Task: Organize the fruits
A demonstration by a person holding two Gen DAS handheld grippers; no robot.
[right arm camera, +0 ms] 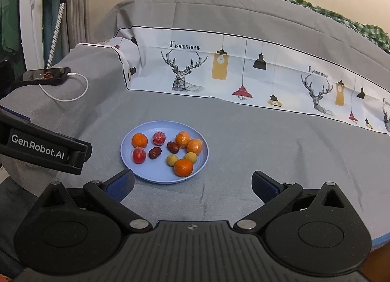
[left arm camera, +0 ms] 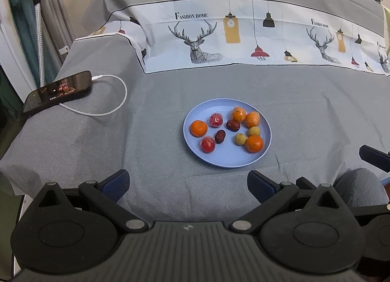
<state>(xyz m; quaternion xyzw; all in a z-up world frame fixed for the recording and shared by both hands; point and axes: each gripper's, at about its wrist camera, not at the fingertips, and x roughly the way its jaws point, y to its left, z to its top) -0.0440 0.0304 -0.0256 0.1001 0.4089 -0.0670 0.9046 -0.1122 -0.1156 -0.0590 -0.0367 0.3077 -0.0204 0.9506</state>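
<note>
A light blue plate point(left arm camera: 229, 161) lies on the grey cloth, also in the right wrist view point(right arm camera: 156, 176). On it lie mandarins point(left arm camera: 198, 128) point(right arm camera: 183, 167), two of them in clear wrap point(left arm camera: 239, 114), two wrapped red fruits point(left arm camera: 208, 144), two dark red dates point(left arm camera: 233, 125) and two small yellow-green fruits point(left arm camera: 240, 139). My left gripper point(left arm camera: 189, 184) is open and empty, just short of the plate's near rim. My right gripper point(right arm camera: 192, 185) is open and empty, near the plate's front right. The left gripper's body point(right arm camera: 43, 150) shows at left in the right wrist view.
A black phone point(left arm camera: 57, 91) on a white charging cable point(left arm camera: 117, 104) lies on a raised grey block at the left. A printed cloth with deer and lamps point(left arm camera: 243, 38) drapes over the raised back. Grey cloth surrounds the plate.
</note>
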